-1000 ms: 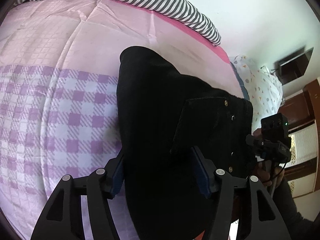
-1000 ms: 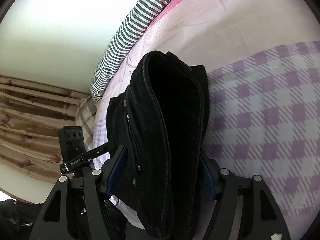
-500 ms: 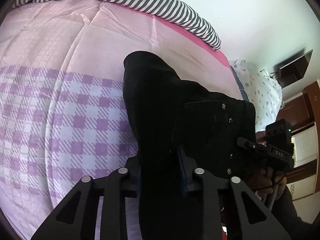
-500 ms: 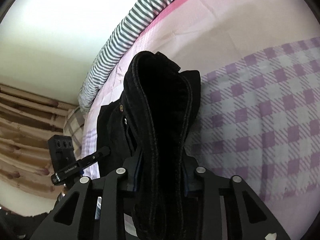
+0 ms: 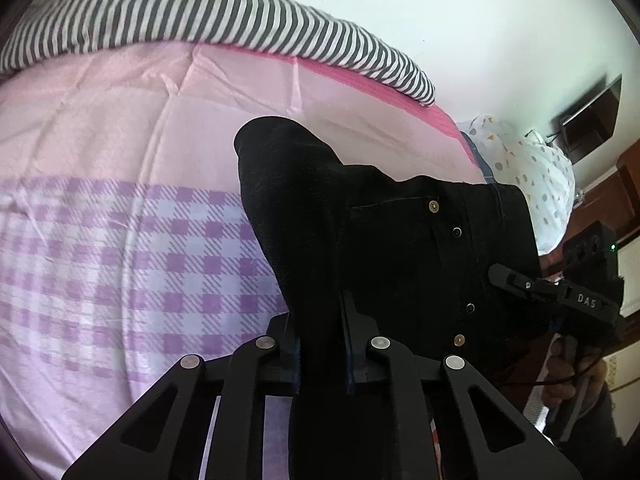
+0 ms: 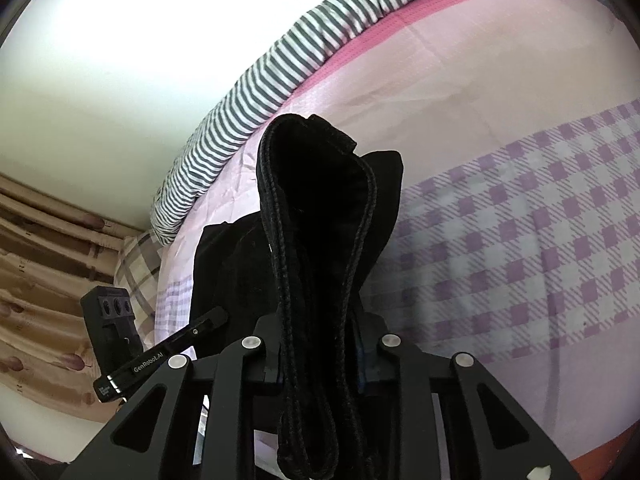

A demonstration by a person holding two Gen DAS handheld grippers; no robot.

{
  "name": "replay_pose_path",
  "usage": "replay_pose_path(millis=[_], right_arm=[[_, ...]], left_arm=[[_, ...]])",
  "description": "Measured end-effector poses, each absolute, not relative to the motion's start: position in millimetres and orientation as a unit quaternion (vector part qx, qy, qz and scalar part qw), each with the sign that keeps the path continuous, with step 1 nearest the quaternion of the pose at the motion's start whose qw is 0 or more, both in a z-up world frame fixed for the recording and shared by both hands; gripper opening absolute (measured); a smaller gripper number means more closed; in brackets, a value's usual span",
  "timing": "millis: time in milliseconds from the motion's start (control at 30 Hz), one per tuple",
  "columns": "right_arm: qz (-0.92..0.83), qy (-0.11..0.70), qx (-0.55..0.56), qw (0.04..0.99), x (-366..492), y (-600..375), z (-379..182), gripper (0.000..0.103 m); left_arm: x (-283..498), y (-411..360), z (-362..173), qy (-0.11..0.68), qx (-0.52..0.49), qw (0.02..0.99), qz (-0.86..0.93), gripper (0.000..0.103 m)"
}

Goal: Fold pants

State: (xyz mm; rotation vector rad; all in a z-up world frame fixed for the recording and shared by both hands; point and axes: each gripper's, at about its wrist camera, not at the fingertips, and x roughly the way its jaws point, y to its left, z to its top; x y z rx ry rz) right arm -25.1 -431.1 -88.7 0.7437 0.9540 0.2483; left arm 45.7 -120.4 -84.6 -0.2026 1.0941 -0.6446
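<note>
Black pants [image 5: 360,248] folded into a thick bundle, lying on checked purple-and-pink bedding [image 5: 120,240], filling the centre of both views. Left gripper [image 5: 320,344] just closed narrow, clamped on a dark fold at 6 o'clock; pads mostly buried in cloth. Right gripper [image 6: 320,344] likewise just closed, pinched on the stitched edge layers [image 6: 312,320]; inner faces barely visible. Far end of the bundle at 12 o'clock, near end cut off by the lower frame edge. Rivets and buttons [image 5: 433,206] toward 3 o'clock in the left view. Hand [image 5: 568,376] at 4 o'clock, half hidden behind the other gripper's body. Striped pillow [image 6: 280,80] along the bed's far edge. Layer count inside the bundle impossible to make out: too dark.
</note>
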Motion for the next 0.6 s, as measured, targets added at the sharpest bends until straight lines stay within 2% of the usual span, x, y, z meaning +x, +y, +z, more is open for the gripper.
replay_pose_path(millis=[600], right_arm=[[0.181, 0.45, 0.301, 0.821, 23.4, -316.0, -52.2, 0.023]], left_arm=[[50.5, -13.5, -45.0, 0.474, -0.075, 0.847, -0.227, 0.015]])
